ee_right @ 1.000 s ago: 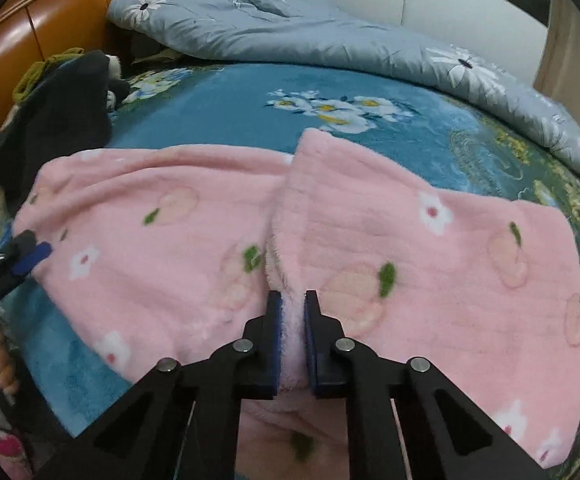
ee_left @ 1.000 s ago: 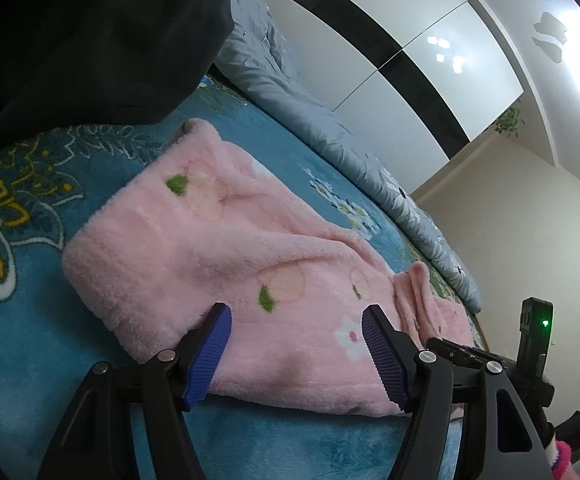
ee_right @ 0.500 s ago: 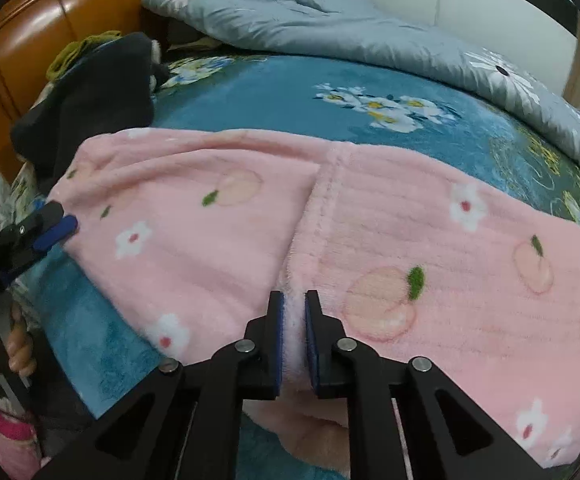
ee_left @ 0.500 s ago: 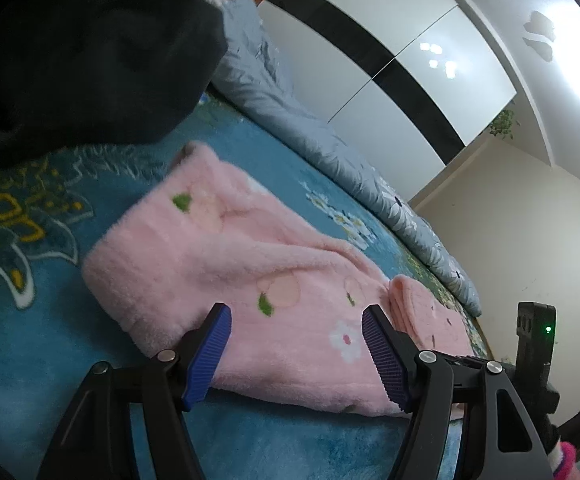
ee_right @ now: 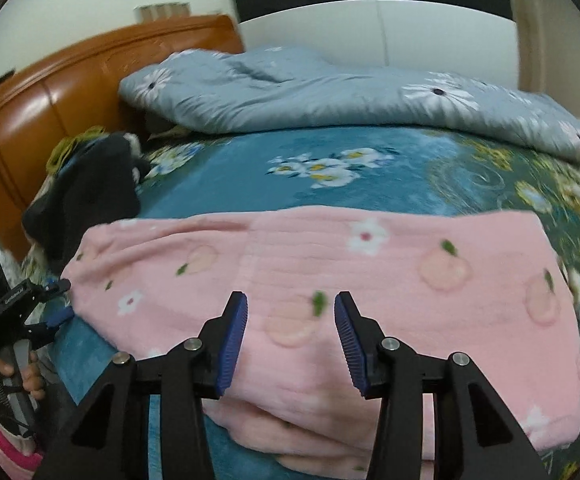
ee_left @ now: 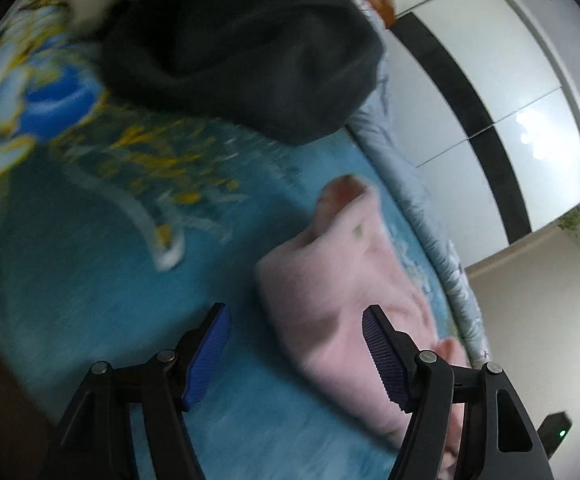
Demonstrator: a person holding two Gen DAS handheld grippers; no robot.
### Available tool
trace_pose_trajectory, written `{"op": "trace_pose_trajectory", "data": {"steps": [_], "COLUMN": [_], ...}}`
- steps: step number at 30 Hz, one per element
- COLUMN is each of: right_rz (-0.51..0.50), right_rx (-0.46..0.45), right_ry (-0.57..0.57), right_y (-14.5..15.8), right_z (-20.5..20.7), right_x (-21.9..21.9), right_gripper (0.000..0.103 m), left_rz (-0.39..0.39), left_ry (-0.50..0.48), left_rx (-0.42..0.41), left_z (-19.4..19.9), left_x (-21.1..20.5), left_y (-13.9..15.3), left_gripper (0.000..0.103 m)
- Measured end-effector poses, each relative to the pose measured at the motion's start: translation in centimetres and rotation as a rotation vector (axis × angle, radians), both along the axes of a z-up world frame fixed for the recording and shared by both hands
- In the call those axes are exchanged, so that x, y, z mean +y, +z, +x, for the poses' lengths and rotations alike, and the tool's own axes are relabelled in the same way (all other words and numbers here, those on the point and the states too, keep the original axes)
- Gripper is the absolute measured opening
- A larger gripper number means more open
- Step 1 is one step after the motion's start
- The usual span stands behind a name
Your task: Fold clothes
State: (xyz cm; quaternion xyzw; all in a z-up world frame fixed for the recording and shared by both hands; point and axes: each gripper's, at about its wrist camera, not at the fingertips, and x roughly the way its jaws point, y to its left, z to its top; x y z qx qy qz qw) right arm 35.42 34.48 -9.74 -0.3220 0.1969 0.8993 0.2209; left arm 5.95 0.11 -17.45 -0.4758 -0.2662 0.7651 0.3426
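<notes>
Soft, even indoor light fills both views. Glare shines on the white wardrobe in the left view, where heavy motion blur smears the bedspread and dark clothes. The right view is sharper, blurring slightly toward its right. Fisheye curvature bends both views, with black vignetting in the corners.

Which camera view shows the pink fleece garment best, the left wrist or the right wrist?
The right wrist view. There the pink fleece garment lies folded across the blue bedspread, nearly whole, with its flower and peach print clear. The left wrist view shows only one blurred end of it, seen lengthwise and partly behind a finger.
</notes>
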Motion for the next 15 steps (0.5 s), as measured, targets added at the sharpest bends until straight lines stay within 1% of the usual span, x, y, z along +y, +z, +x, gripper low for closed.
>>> {"op": "trace_pose_trajectory", "data": {"steps": [1, 3, 4, 5, 6, 8, 10, 11, 13, 15], "right_rz": [-0.013, -0.027, -0.029, -0.025, -0.018, 0.005, -0.006, -0.012, -0.013, -0.002], "right_rx": [0.012, 0.039, 0.06, 0.094, 0.123, 0.177, 0.235, 0.253, 0.259, 0.254], "right_ry": [-0.017, -0.062, -0.087, -0.111, -0.134, -0.201, -0.258, -0.282, -0.323, -0.374], "right_y": [-0.1, -0.1, 0.1, 0.3, 0.6, 1.1, 1.1, 1.0, 0.6, 0.0], "right_z": [0.7, 2.2, 3.2, 4.4, 5.5, 8.0, 10.3, 11.3, 12.7, 14.3], "right_x": [0.4, 1.2, 1.5, 2.0, 2.3, 3.3, 4.3, 4.8, 5.5, 6.3], "right_gripper": [0.047, 0.047, 0.047, 0.047, 0.047, 0.047, 0.047, 0.047, 0.047, 0.047], "left_rz": [0.013, 0.01, 0.002, -0.017, -0.038, -0.054, -0.063, -0.056, -0.033, -0.014], "left_ry": [-0.027, -0.023, -0.007, 0.002, 0.002, -0.003, -0.01, -0.023, -0.057, -0.122], "left_rx": [0.0, -0.02, -0.005, 0.019, 0.043, 0.064, 0.087, 0.117, 0.19, 0.281], "left_z": [-0.5, -1.1, -1.1, -1.0, -1.0, -1.0, -1.0, -0.7, 0.2, 2.0], "left_x": [0.8, 1.8, 2.0, 2.1, 2.2, 2.6, 3.3, 4.1, 5.9, 9.0], "left_y": [-0.1, -0.6, -0.8, -0.7, -0.6, -0.1, 1.5, 3.0, 6.5, 10.5], "left_gripper": [0.072, 0.068, 0.062, 0.043, 0.033, 0.029, 0.027, 0.027, 0.026, 0.026]}}
